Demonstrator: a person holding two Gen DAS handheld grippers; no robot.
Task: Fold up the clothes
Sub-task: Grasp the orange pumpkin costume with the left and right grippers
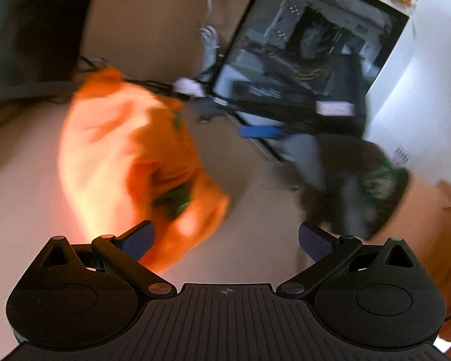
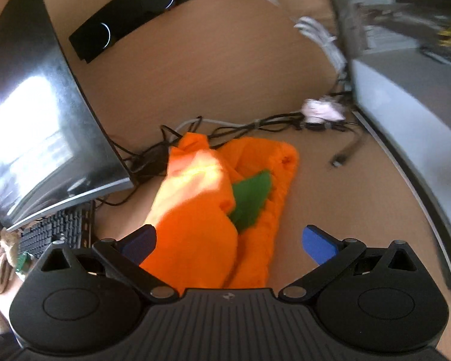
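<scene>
An orange garment [image 1: 129,156] with a green patch lies crumpled on the wooden desk; it also shows in the right wrist view [image 2: 213,210], green patch [image 2: 251,200] facing up. My left gripper [image 1: 227,242] is open and empty, the garment ahead and to its left. My right gripper [image 2: 228,242] is open, hovering over the near end of the garment, holding nothing. The other gripper [image 1: 339,162], dark with a blue pad, shows blurred at right in the left wrist view.
A curved monitor [image 2: 45,132] stands at left with a keyboard [image 2: 54,231] below it. A black soundbar [image 2: 129,15] lies at the back. Tangled cables [image 2: 255,126] run behind the garment. A glass-sided computer case [image 1: 309,51] stands at right.
</scene>
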